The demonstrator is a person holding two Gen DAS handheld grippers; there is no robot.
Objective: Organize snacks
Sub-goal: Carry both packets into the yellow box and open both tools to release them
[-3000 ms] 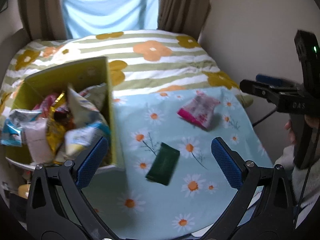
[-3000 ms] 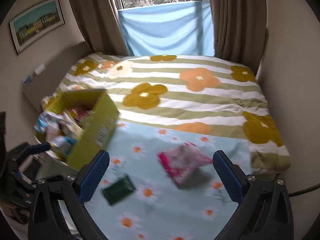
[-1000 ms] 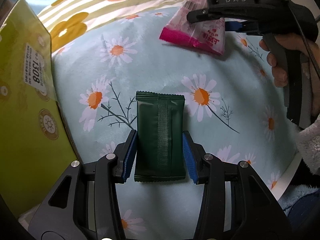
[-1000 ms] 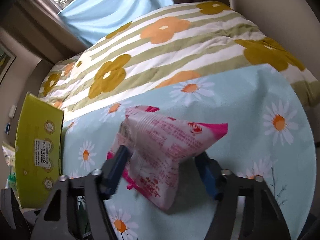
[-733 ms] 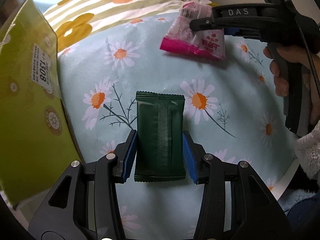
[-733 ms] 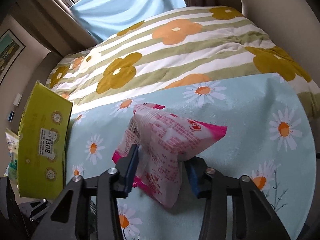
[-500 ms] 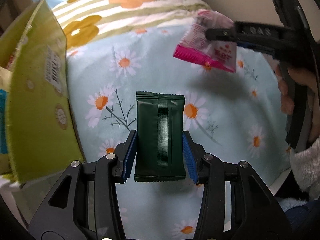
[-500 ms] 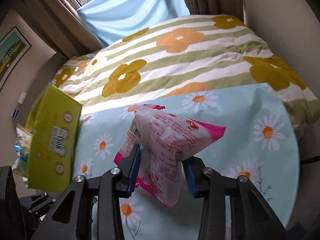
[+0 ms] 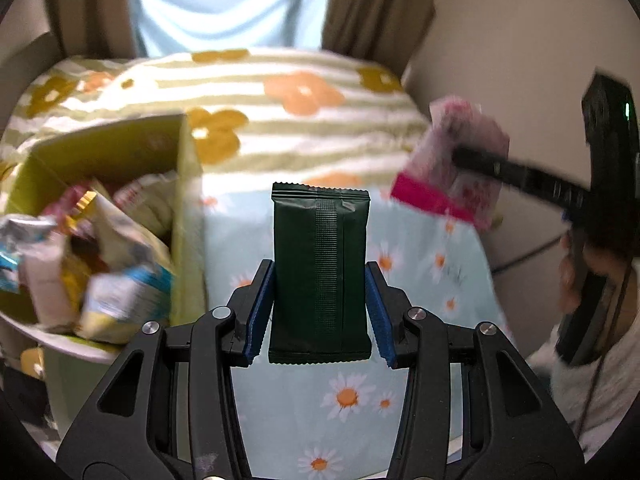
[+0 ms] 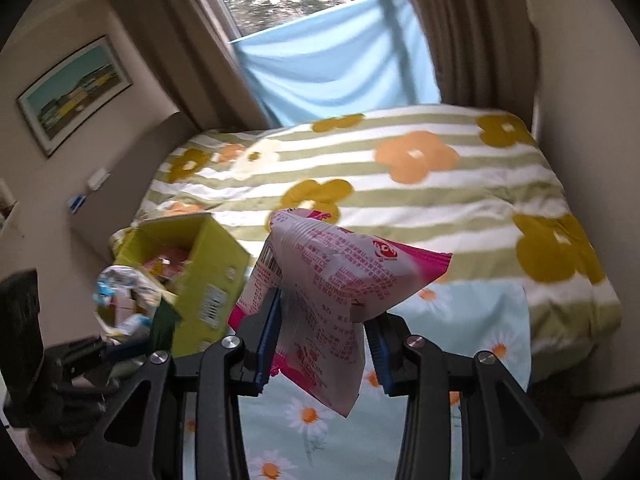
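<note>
My left gripper (image 9: 319, 312) is shut on a dark green snack packet (image 9: 320, 272) and holds it up above the daisy-print cloth (image 9: 352, 400). My right gripper (image 10: 324, 344) is shut on a pink and white snack bag (image 10: 332, 292), also lifted off the cloth; the bag shows blurred in the left wrist view (image 9: 452, 168). A yellow-green cardboard box (image 9: 188, 208) full of several snack packets stands to the left; in the right wrist view the box (image 10: 208, 280) lies left of the pink bag. The left gripper with the green packet (image 10: 162, 324) shows at lower left there.
The daisy cloth (image 10: 480, 344) covers the near end of a bed with a striped flower quilt (image 10: 420, 184). A wall (image 9: 520, 60) runs along the right side. Curtains (image 10: 472, 32) and a window are at the far end. A white rim (image 9: 60, 336) lies under the box.
Both grippers have lifted their packets off the cloth and tilted up. The box's open top with its snacks has come back into the left wrist view.
</note>
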